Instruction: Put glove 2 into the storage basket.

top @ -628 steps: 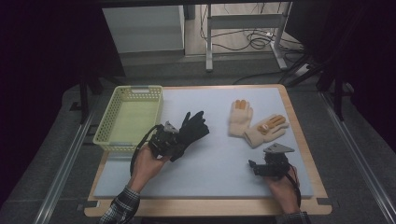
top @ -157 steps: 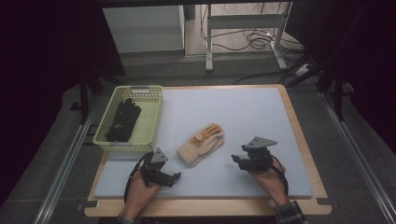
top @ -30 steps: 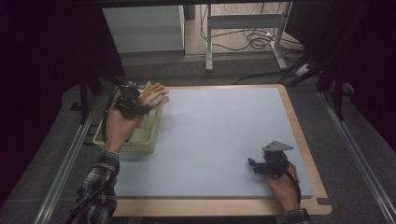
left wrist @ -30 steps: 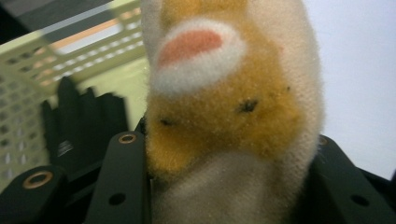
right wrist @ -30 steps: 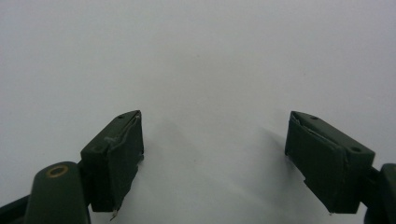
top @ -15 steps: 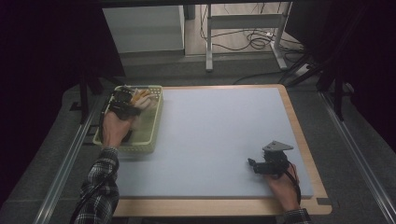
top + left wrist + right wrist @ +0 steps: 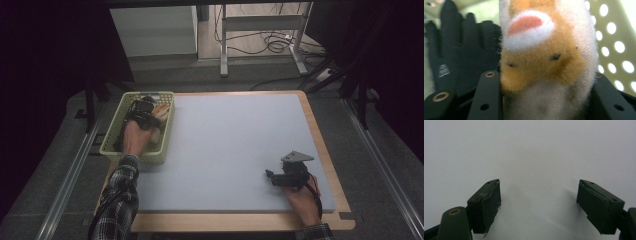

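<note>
while your left gripper (image 7: 143, 111) lowers the tan fuzzy glove (image 7: 544, 62), jaws just easing, into the basket (image 7: 113, 145) at ten o'clock beside the black glove (image 7: 461, 50), only release remains; right gripper (image 7: 544, 205) idles, jaws wide.

The worktop (image 7: 240, 150) is a wooden board covered by a pale blue-grey mat, lit from above while the surroundings fall into deep shadow. Grey floor (image 7: 350, 115) runs around it, with metal rails (image 7: 65, 180) lying along both sides. Behind the far edge stands a white cabinet (image 7: 152, 31), and next to it a metal frame on legs (image 7: 260, 35). Black cables (image 7: 272, 44) lie coiled on the lighter floor beneath that frame.
</note>
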